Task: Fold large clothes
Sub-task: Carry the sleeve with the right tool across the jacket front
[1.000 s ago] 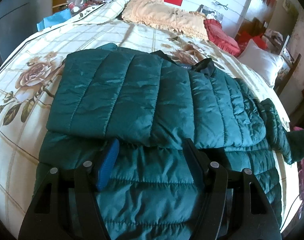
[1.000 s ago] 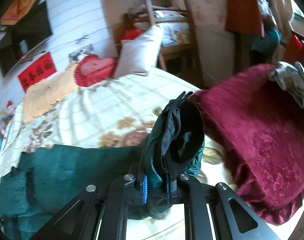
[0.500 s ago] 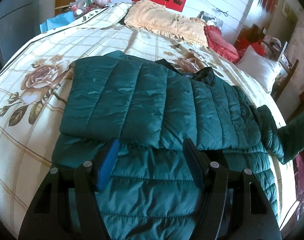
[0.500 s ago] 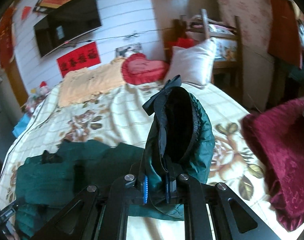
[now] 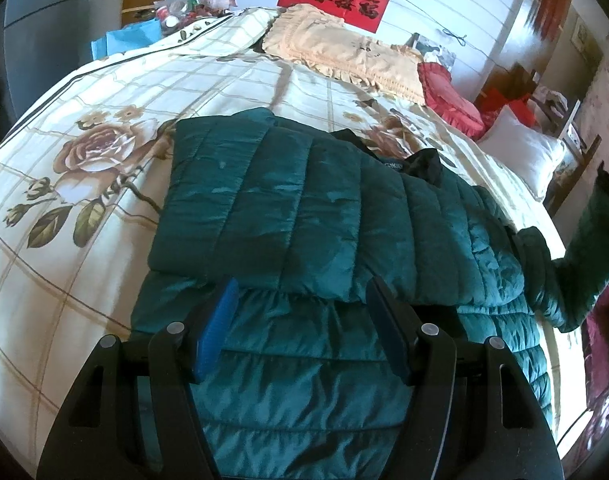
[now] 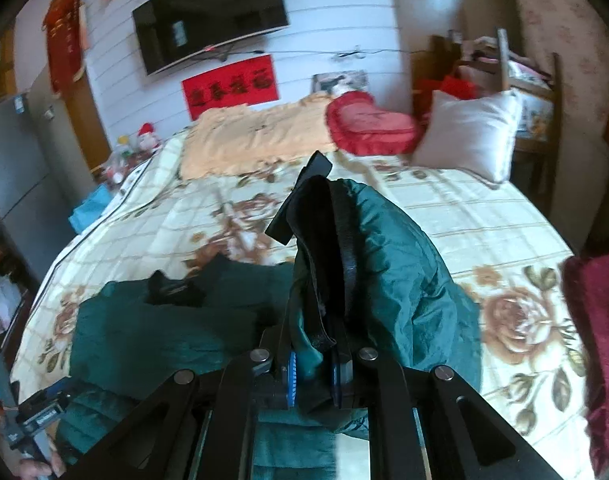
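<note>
A dark green quilted puffer jacket (image 5: 324, 208) lies on the flowered bed (image 5: 84, 160), with one side folded over its body. My left gripper (image 5: 302, 292) is open and empty, hovering just above the jacket's near part. My right gripper (image 6: 312, 368) is shut on the jacket's sleeve (image 6: 368, 272) near the black-lined cuff and holds it raised above the bed. The raised sleeve also shows at the right edge of the left wrist view (image 5: 588, 248). The jacket body lies to the left in the right wrist view (image 6: 164, 328).
A peach pillow (image 5: 344, 56), a red heart cushion (image 6: 368, 124) and a white pillow (image 6: 468, 136) lie at the bed's head. A dark red velvet blanket (image 6: 600, 340) lies at the right edge. A TV (image 6: 212, 12) hangs on the wall.
My right gripper has lifted the sleeve and swung it left, over the bed toward the jacket body. My left gripper has drawn back slightly, still open.
</note>
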